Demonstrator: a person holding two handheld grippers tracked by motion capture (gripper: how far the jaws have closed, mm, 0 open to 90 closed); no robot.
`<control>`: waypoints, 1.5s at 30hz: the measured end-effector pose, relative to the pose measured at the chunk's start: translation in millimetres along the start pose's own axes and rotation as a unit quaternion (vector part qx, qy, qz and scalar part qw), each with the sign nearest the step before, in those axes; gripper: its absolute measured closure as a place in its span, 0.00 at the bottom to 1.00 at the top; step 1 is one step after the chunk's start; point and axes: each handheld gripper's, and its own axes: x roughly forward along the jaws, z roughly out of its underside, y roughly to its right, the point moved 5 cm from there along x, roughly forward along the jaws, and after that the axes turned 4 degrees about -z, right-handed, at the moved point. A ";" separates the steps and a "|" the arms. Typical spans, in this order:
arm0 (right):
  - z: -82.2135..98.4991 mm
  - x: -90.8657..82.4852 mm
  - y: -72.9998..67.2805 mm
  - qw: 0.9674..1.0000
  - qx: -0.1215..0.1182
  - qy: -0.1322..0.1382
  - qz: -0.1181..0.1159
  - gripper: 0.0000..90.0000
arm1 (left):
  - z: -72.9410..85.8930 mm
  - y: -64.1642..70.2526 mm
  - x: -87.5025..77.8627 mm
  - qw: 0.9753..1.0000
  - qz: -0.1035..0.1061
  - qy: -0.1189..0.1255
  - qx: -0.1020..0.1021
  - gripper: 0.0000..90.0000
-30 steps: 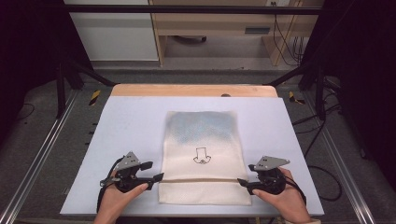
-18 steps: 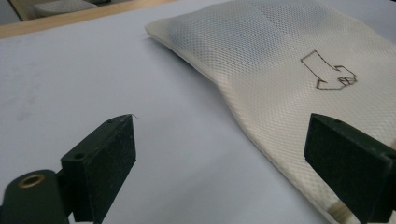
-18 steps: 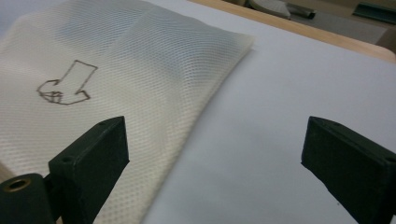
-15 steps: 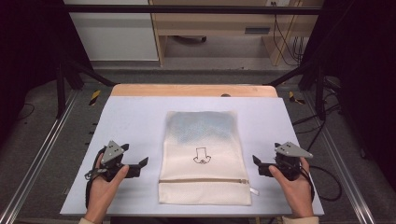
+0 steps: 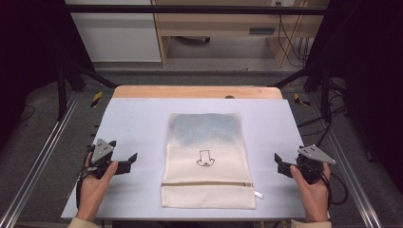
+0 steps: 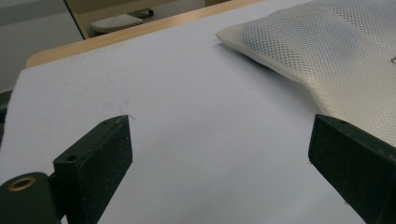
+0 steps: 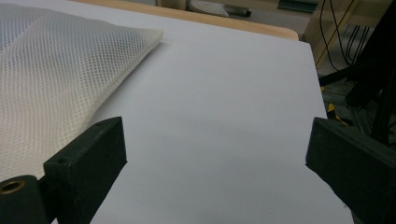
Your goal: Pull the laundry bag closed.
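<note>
High view: left claw (image 5: pixel 134 158) released, nothing between the jaws, parked on the bare counter (image 5: pixel 142 118) well left of the mesh laundry bag (image 5: pixel 206 161). Right claw (image 5: pixel 277 159) same story, released and empty, near the counter's right edge, well apart from the bag. Both sets of jaws have just been opening, with nothing in them. Both claws point inward at the bag, roughly level with its lower half. My read: a symmetric stand-off, hands clear so the bag lies undisturbed.

Left gripper view: jaws wide, plain white counter between them, bag's cream mesh off to the upper right, not touched. Right gripper view: mirror image, mesh to the upper left, counter edge and frame legs beyond.

The bag lies flat at counter centre, long axis running away from the person, zipper (image 5: pixel 206 184) across its near end, looks closed, pull tab (image 5: pixel 258 194) sticking out at the right. Bluish contents show through the far half; small printed mark (image 5: pixel 206 159) mid-panel. Flat and squared to the counter, likely so both side edges are reachable from either hand.

Wooden strip (image 5: pixel 197 91) runs along the far counter edge.
</note>
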 end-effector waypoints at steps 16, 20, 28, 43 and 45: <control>13.5 3.9 7.6 1.000 -0.001 0.003 0.009 0.09 | 9.3 -31.8 2.9 1.000 -0.016 0.016 -0.021 0.06; 17.4 6.6 8.8 1.000 -0.005 0.000 0.008 0.09 | 13.0 -41.6 5.6 0.999 -0.025 0.021 -0.027 0.06; 21.5 15.7 -4.4 1.000 -0.017 -0.002 -0.018 0.09 | 15.6 -41.9 16.1 0.999 -0.022 0.033 0.012 0.05; 31.1 25.8 -8.8 0.999 -0.025 -0.032 -0.031 0.09 | 27.2 -39.4 31.2 0.999 -0.016 -0.005 0.027 0.05; 31.0 25.2 -9.0 0.999 -0.024 -0.030 -0.029 0.09 | 27.2 -40.9 31.1 1.000 -0.016 -0.004 0.019 0.05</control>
